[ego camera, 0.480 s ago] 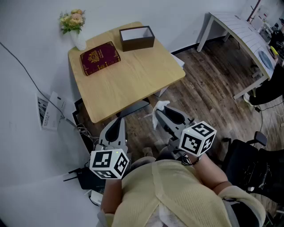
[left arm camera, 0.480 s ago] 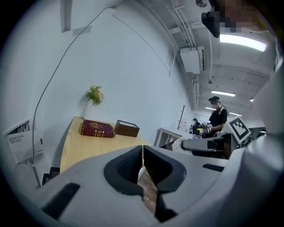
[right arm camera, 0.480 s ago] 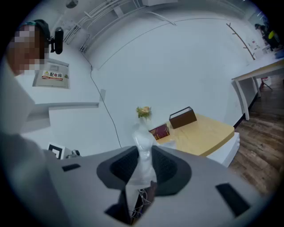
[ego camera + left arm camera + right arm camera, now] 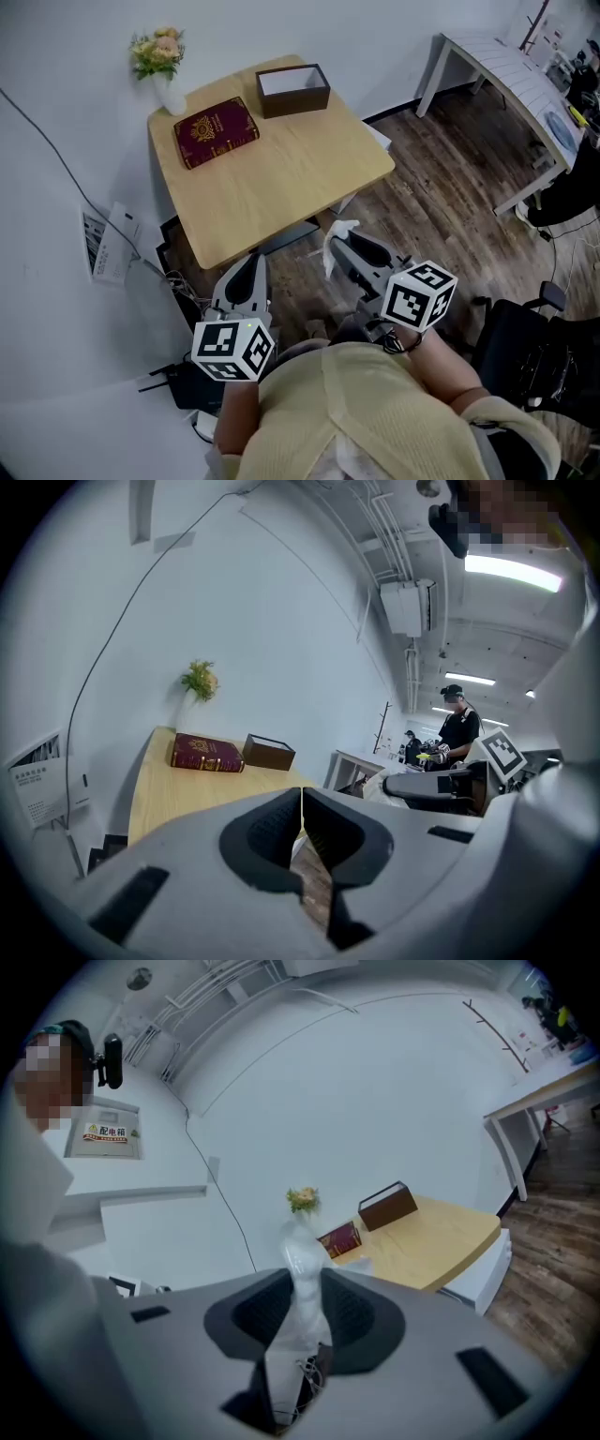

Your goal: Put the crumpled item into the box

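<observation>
A crumpled white item (image 4: 337,234) (image 4: 302,1283) sticks up from between the jaws of my right gripper (image 4: 343,251) (image 4: 302,1309), which is shut on it, off the near edge of the wooden table (image 4: 281,178). The dark brown box (image 4: 292,89) (image 4: 387,1206) (image 4: 268,753) stands open at the table's far right corner, well away from both grippers. My left gripper (image 4: 245,278) (image 4: 302,829) hangs to the left of the right one, below the table's front edge, with its jaws closed together and nothing between them.
A maroon book (image 4: 216,131) (image 4: 206,754) lies left of the box, and a white vase of flowers (image 4: 161,66) (image 4: 199,682) stands at the far left corner. A white table (image 4: 511,84) is at the right. People stand in the background of the left gripper view.
Both grippers have held their places; the view has shifted slightly, so the table sits a little lower and to the right in the head view.
</observation>
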### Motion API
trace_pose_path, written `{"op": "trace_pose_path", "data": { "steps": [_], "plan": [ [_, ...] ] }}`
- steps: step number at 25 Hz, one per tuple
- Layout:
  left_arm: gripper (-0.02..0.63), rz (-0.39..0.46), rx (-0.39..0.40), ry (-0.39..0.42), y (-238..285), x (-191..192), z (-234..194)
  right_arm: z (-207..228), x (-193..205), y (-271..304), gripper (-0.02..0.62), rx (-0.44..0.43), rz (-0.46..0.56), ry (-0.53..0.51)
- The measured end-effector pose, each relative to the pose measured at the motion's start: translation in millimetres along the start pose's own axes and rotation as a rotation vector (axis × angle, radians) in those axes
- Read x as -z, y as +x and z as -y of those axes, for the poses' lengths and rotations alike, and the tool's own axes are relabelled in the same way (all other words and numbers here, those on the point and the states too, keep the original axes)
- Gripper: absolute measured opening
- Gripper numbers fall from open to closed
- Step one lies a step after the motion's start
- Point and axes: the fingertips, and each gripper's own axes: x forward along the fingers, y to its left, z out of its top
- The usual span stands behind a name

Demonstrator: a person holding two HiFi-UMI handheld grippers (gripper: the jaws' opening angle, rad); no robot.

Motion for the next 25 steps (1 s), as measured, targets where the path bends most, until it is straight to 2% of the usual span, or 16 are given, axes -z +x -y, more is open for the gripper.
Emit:
{"op": "trace_pose_path", "data": {
  "steps": [7,15,25],
  "plan": [
    [0.026,-0.027,0.015,-0.017,5.0,2.9,-6.9,3.3,-0.4,10.7,0.115,0.013,-0.019,0.029],
    [0.026,-0.03,0.023,-0.03,14.1,6.7,-6.2,10.5,-3.9,17.1,0.115,0.026,-0.057,0.011],
    [0.026,-0.057,-0.02,-0.027,37.2,2.1,-17.7,22.5,-13.5,45.3,0.115,-0.004,-0.096,0.01]
  ]
}}
